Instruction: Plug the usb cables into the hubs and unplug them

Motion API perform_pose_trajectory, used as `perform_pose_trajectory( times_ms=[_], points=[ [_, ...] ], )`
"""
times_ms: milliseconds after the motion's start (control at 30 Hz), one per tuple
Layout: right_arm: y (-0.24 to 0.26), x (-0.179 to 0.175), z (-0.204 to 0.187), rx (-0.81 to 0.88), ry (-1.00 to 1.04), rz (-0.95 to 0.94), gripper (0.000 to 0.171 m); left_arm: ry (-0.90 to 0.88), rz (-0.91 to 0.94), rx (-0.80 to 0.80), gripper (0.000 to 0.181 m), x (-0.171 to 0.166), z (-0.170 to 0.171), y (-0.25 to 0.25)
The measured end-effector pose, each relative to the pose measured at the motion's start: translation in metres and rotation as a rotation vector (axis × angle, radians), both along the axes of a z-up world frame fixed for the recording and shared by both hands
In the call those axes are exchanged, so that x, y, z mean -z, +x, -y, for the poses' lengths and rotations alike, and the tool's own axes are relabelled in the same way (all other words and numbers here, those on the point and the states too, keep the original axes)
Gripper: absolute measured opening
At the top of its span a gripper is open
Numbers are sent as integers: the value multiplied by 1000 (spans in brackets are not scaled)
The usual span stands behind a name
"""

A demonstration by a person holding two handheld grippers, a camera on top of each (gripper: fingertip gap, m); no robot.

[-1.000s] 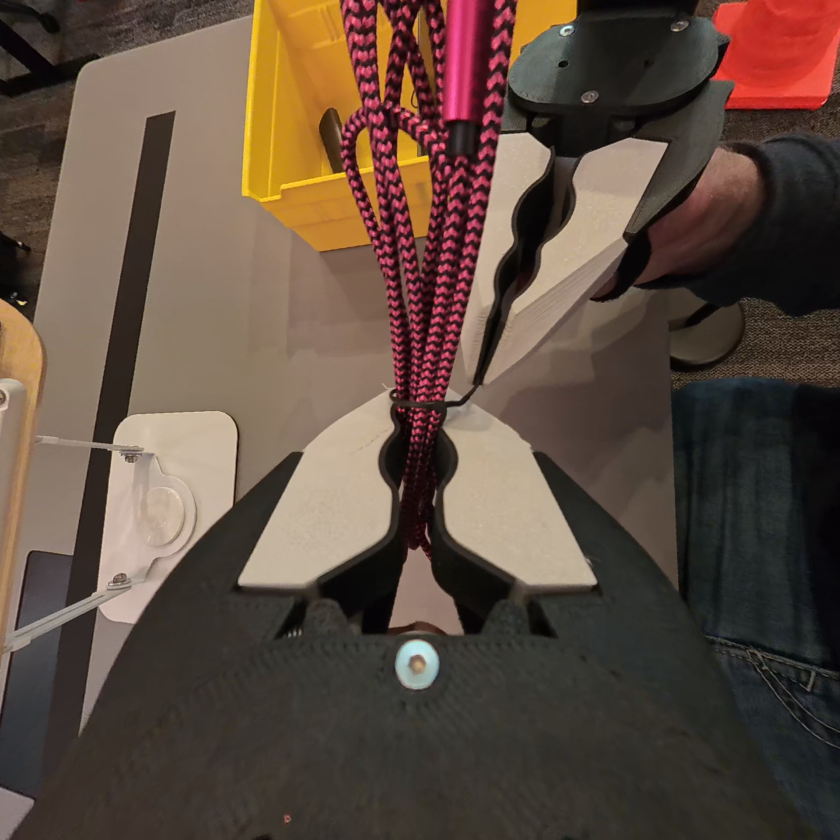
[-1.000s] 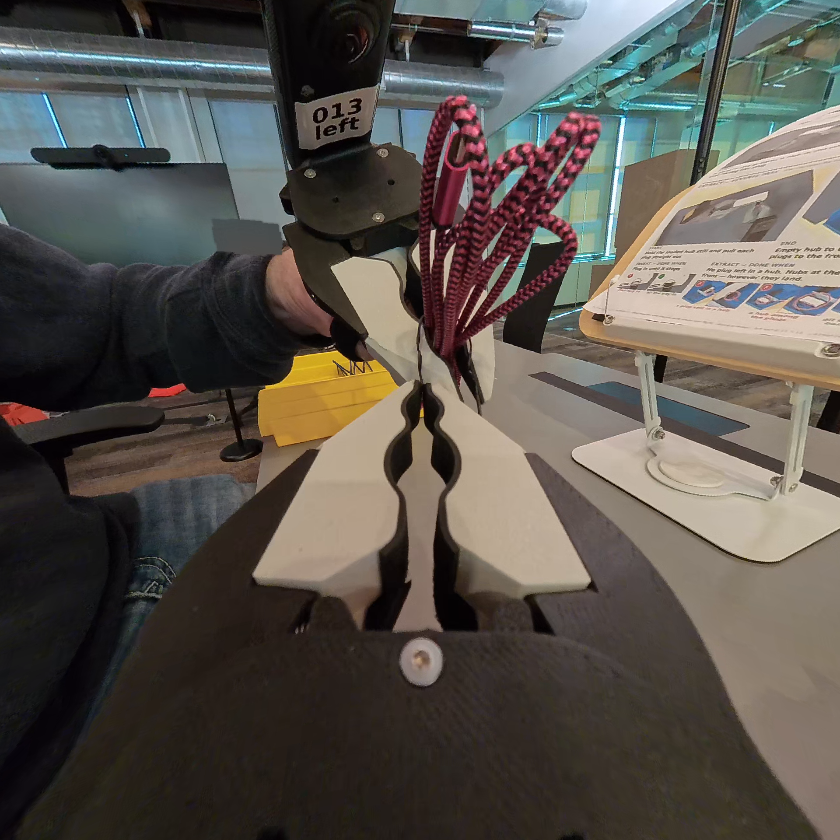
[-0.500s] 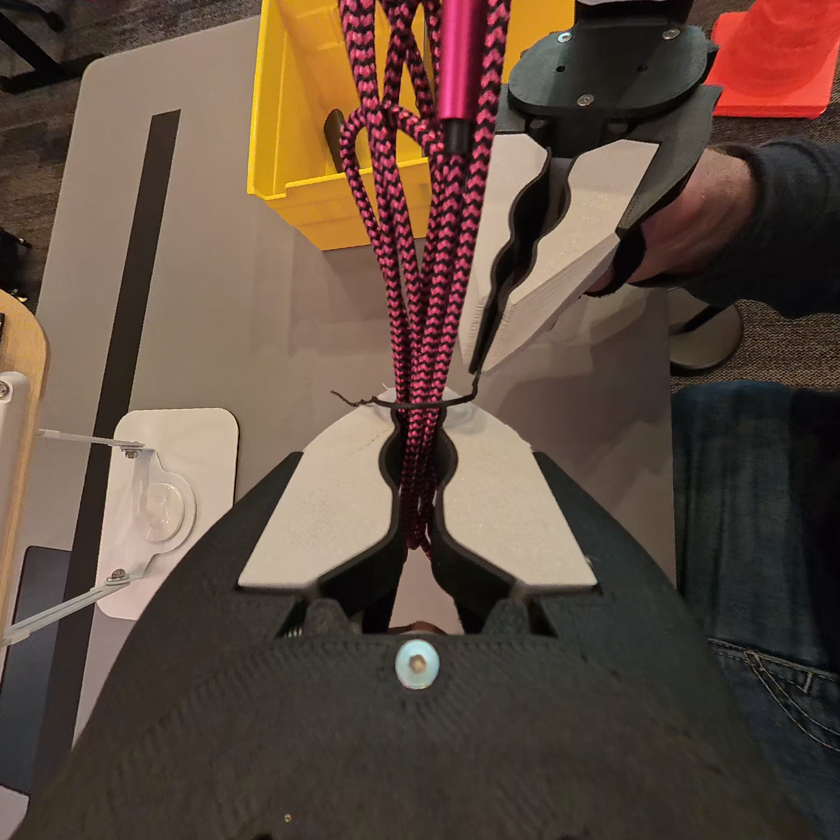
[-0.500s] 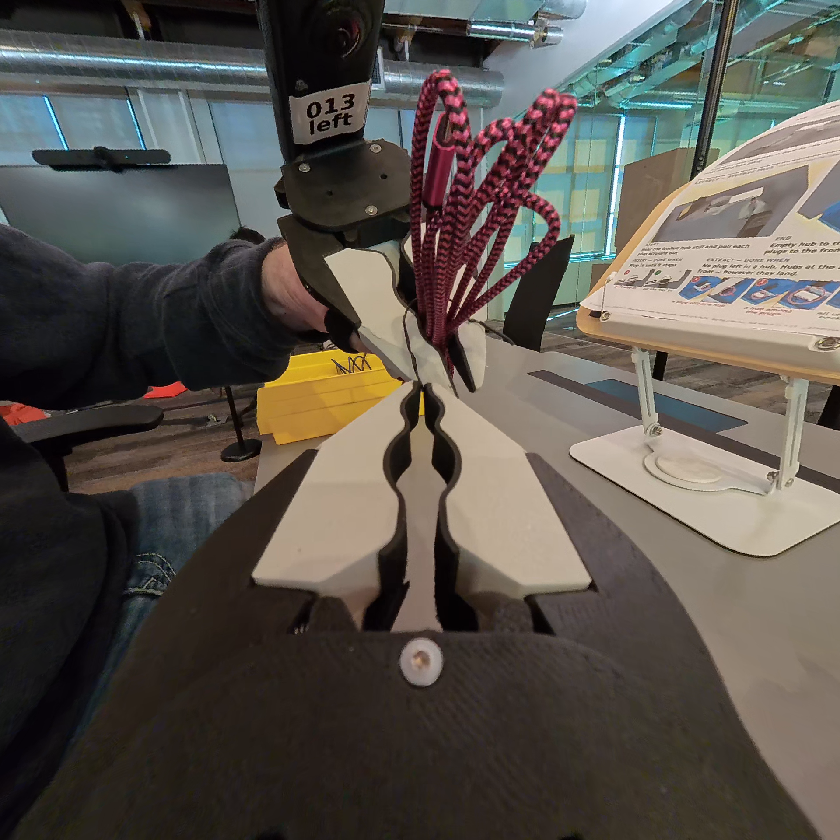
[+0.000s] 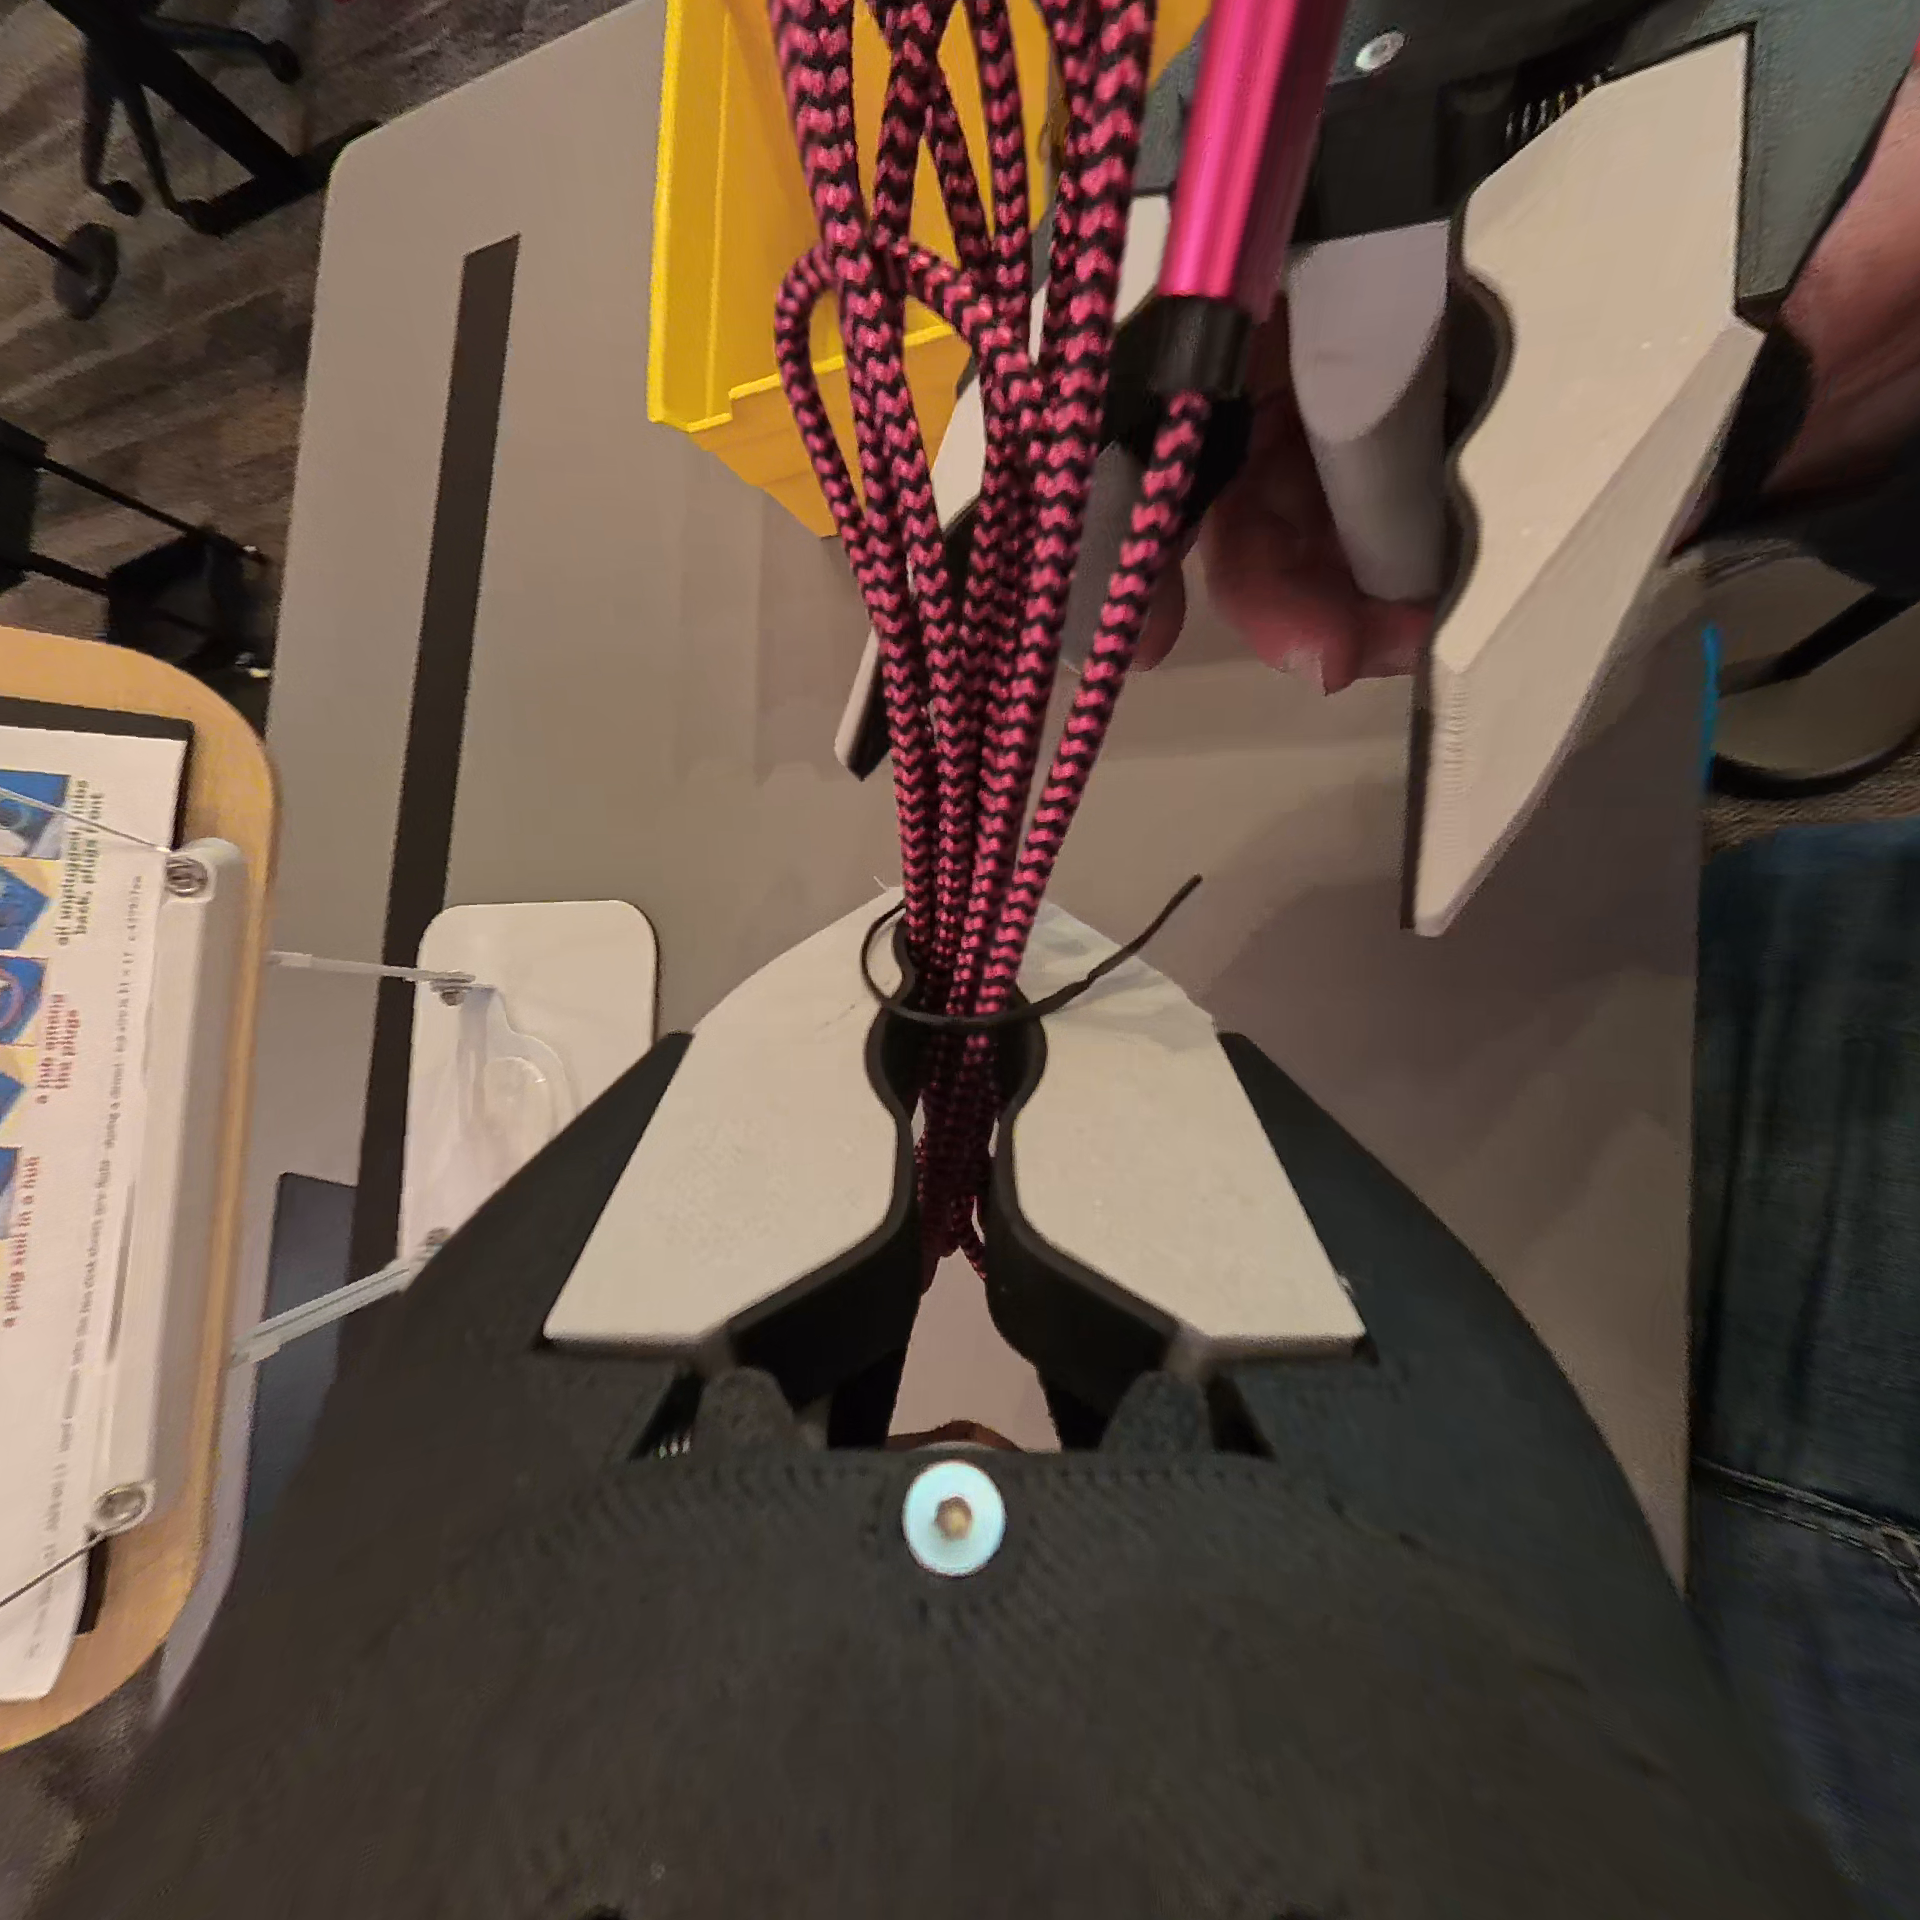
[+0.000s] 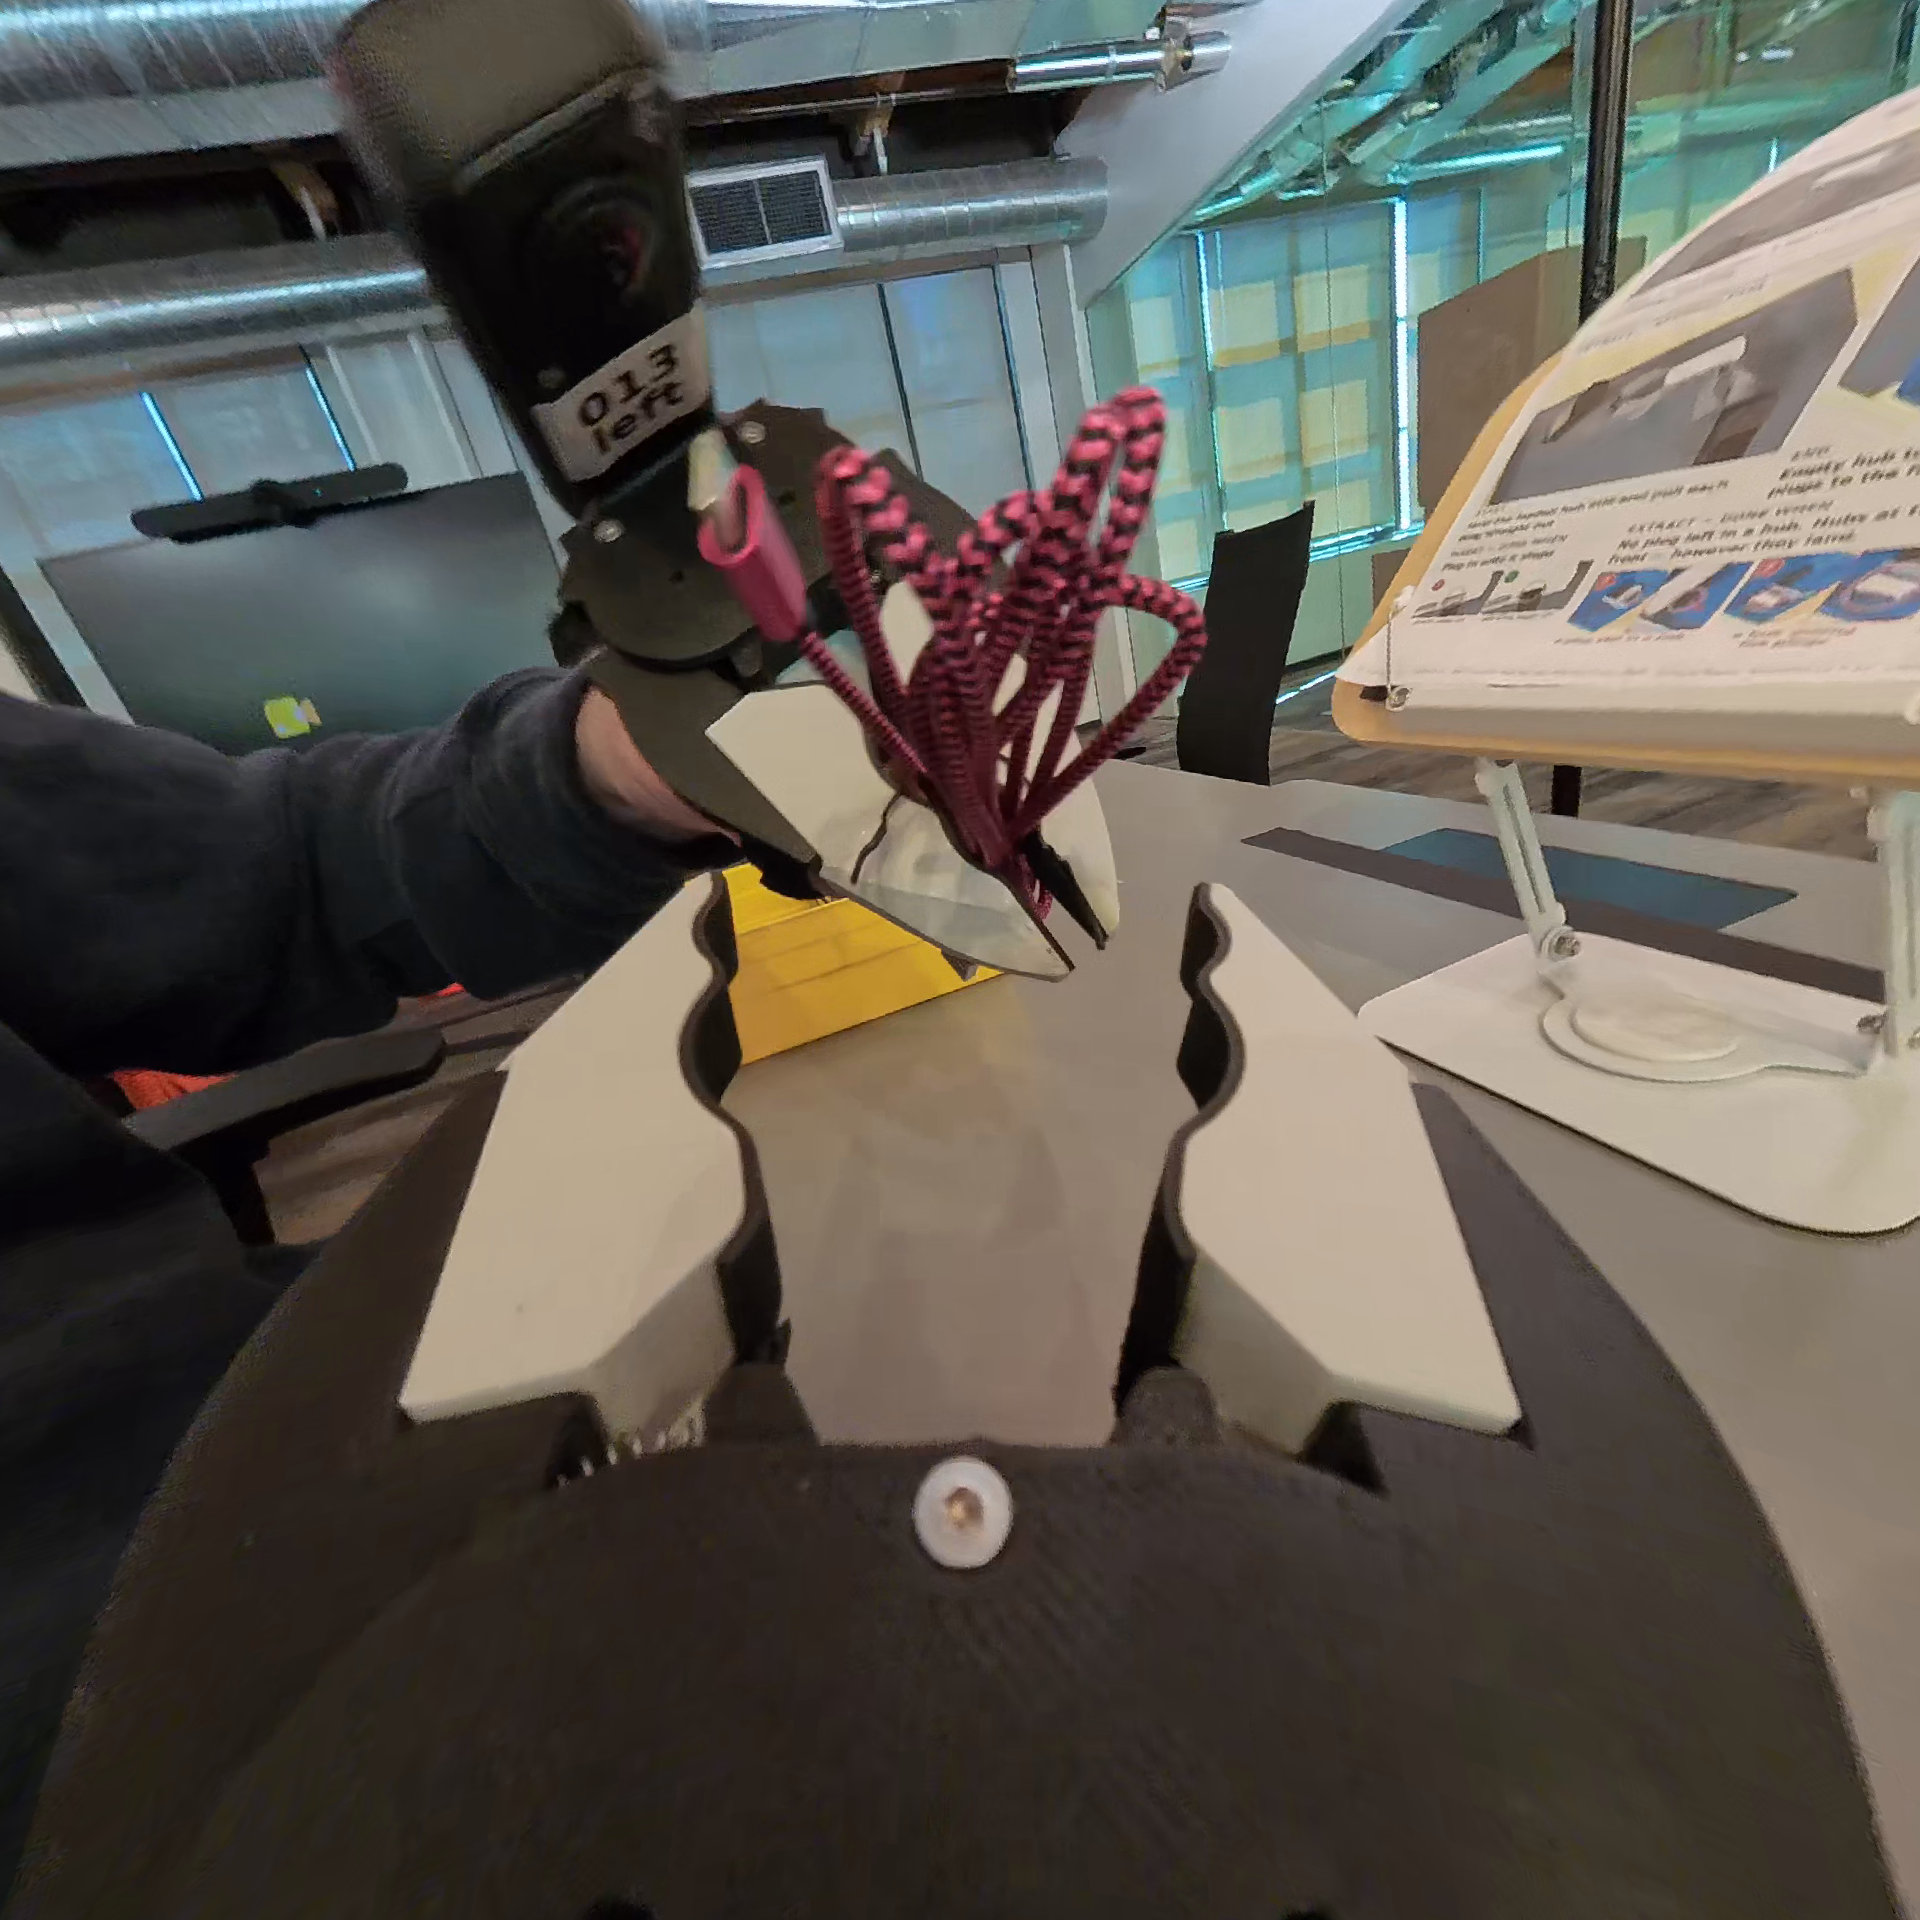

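Note:
A bundle of pink-and-black braided USB cable [image 5: 966, 644] stands up between my left gripper's fingers, bound by a thin black twist tie [image 5: 951, 1013] whose ends stick out loose. My left gripper [image 5: 956, 997] is shut on the bundle above the grey table [image 5: 623, 675]. A pink metal plug [image 5: 1236, 156] sticks up from the bundle. My right gripper [image 6: 961, 914] is open and empty, and one of its fingers [image 5: 1538, 582] shows to the right of the cables. In the right wrist view the left gripper [image 6: 1049, 925] holds the bundle [image 6: 1018, 665] just beyond my open fingers. No hub is in view.
A yellow bin [image 5: 717, 312] sits at the table's far side and also shows in the right wrist view [image 6: 831, 977]. A stand with an instruction sheet [image 6: 1662, 520] on a white base [image 6: 1662, 1101] is on the table. The person's legs [image 5: 1808, 1143] are at the table edge. Left and right tips are no more than a few centimetres apart.
My right gripper has gone from shut at the twist tie to wide open. The tie's ends now stick out looser. The left gripper has tilted with the bundle still in it.

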State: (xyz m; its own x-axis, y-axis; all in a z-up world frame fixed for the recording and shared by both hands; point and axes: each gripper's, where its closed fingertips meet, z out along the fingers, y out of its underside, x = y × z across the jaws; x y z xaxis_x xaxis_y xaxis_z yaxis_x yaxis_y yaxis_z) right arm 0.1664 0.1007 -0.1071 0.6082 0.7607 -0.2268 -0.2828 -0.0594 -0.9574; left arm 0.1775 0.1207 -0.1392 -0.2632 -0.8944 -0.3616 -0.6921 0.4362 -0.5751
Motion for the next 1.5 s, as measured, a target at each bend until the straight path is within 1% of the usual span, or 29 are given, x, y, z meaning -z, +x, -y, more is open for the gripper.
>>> perform_pose_trajectory(
  times_ms=[133,200,300,367,433,500,600,700,1033,1167,1267,1433,1500],
  points=[
    [-3,-5,-6,-19,-26,-92,85,109,-10,-12,7,1,-2,3],
    [-3,-8,-9,-18,-29,-128,81,143,-11,-17,7,1,-2,5],
    [-8,-2,-13,-17,-52,-99,73,172,-6,-23,6,0,-3,6],
    [-8,-1,-13,-20,-51,-98,67,185,-7,-28,6,0,-4,6],
    [-4,-1,-12,-13,-31,-89,55,182,-9,-25,7,0,-3,6],
    [-1,0,-12,-10,-28,-82,46,190,-9,-24,6,0,-3,6],
    [0,2,-12,-1,-23,-79,43,217,-18,-29,6,0,-5,6],
    [0,4,-8,-16,-17,-69,27,214,-11,-40,6,-1,-6,6],
    [4,7,-10,-4,-8,-90,17,260,-18,-45,7,1,-8,8],
    [8,7,-10,29,9,-82,8,254,-12,-48,7,1,-7,9],
    [9,7,-11,53,23,-72,7,268,-12,-52,7,1,-8,10],
    [11,9,-11,70,53,-44,0,241,-6,-54,7,1,-8,11],
    [11,9,-10,79,71,-22,0,225,-3,-53,7,1,-7,11]
  ],
)
